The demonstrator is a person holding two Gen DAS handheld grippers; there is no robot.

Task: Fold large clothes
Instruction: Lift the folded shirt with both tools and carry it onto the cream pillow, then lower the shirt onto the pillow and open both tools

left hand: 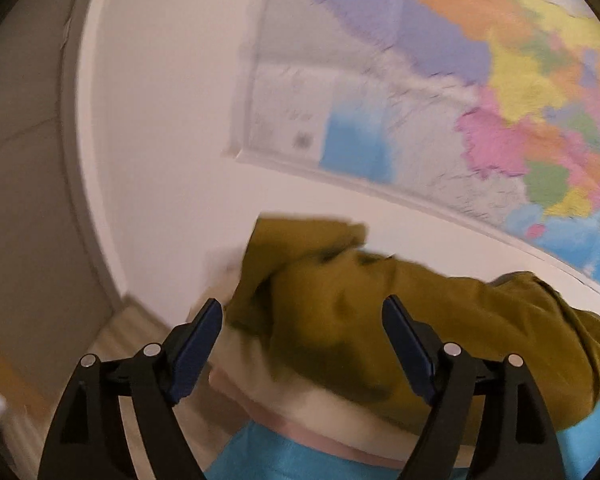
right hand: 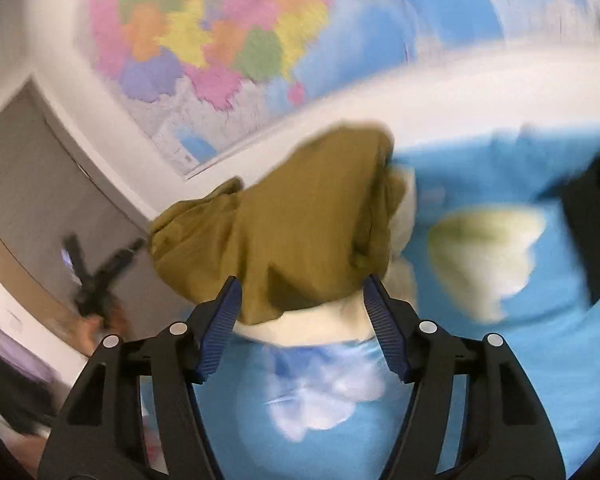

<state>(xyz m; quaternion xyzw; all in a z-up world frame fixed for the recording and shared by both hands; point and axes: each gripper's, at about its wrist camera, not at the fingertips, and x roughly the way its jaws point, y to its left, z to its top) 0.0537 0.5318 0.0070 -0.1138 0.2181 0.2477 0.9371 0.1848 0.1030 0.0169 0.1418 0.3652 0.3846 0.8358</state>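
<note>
Olive garment (left hand: 380, 320): bunched heap of mustard-green cloth, lying just ahead of both pairs of tongs; seen from both wrist views.
Left tongs (left hand: 302, 320): jaws wide apart, blue pads facing each other, nothing pressed between them; the olive cloth shows in the gap beyond the tips, whether it touches them I cannot tell.
Right tongs (right hand: 300, 298): jaws spread, ridged blue pads clear of the cloth; lower edge of the heap sits between and just past the tips, not clamped.
Cream layer (right hand: 324, 320): pale cloth under the olive heap, peeking out along its near edge; also seen in the left view below the garment.
Blue cover (right hand: 540, 340): bright blue sheet with white cloud prints, spread under the heap and running off to the right; what it lies on is hidden.
Pale patch (right hand: 488, 256): cream-yellow blurred shape on the blue cover, right of the heap; identity unclear.
Dark shape (right hand: 596, 220): black mass at the far right edge, too blurred to name.
Wall map (left hand: 460, 80): large coloured map on the white wall behind the heap, pink, orange, yellow, purple regions, blue sea.
Door (right hand: 32, 168): grey panel left of the map.
Person's hand (right hand: 100, 320): blurred, at the left edge of the right view, under black X-shaped gear.
</note>
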